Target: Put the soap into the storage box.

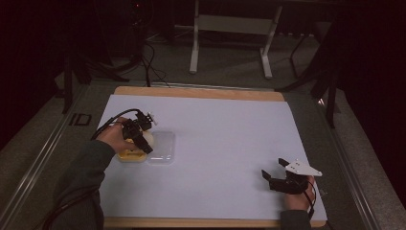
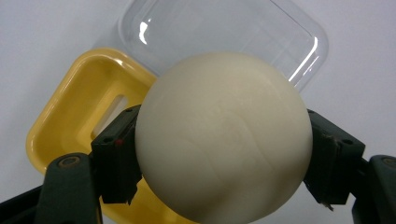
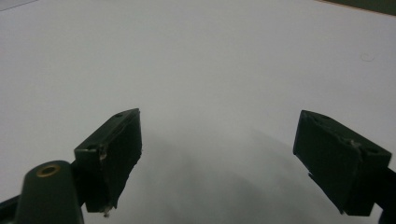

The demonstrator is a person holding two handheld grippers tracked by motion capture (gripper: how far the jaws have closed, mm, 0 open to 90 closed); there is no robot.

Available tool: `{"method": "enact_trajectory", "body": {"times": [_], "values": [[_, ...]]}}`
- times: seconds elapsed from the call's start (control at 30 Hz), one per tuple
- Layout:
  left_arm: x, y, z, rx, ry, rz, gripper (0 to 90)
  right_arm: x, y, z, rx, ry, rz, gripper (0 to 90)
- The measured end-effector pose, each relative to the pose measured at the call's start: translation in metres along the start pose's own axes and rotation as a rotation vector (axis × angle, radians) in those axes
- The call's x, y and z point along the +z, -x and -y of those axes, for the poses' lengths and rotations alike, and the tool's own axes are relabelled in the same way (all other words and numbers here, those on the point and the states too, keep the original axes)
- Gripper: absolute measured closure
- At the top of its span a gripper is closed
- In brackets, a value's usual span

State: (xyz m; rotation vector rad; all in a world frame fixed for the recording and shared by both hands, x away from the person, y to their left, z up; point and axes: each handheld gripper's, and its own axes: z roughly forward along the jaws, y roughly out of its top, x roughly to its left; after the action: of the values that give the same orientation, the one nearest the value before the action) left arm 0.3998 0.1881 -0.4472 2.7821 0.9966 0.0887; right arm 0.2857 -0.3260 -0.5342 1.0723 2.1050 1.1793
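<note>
smooth cream ball (image 2: 224, 140), glossy yellow tray (image 2: 70, 116)

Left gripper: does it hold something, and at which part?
Yes. The left gripper holds a cream-white ball, its pads pressing on two opposite sides at the widest part, above the yellow tray.

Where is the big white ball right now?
The white ball is clamped in the left gripper at the table's left side in the high view, above the yellow tray, with the clear lid just beyond.
</note>
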Motion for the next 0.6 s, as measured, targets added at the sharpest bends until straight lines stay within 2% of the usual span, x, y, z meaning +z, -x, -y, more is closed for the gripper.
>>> {"method": "enact_trajectory", "body": {"times": [0.2, 0.43, 0.6], "values": [[0.001, -0.003, 0.001, -0.028, -0.013, -0.014, 25.1, 0.0, 0.0, 0.0, 0.0, 0.0, 0.0, 15.3], [0.007, -0.008, 0.003, -0.084, -0.023, -0.032, 25.1, 0.0, 0.0, 0.0, -0.002, -0.001, 0.001, 15.3], [0.007, -0.011, 0.006, -0.113, -0.016, -0.033, 25.1, 0.0, 0.0, 0.0, -0.002, -0.002, 0.001, 15.3]]}}
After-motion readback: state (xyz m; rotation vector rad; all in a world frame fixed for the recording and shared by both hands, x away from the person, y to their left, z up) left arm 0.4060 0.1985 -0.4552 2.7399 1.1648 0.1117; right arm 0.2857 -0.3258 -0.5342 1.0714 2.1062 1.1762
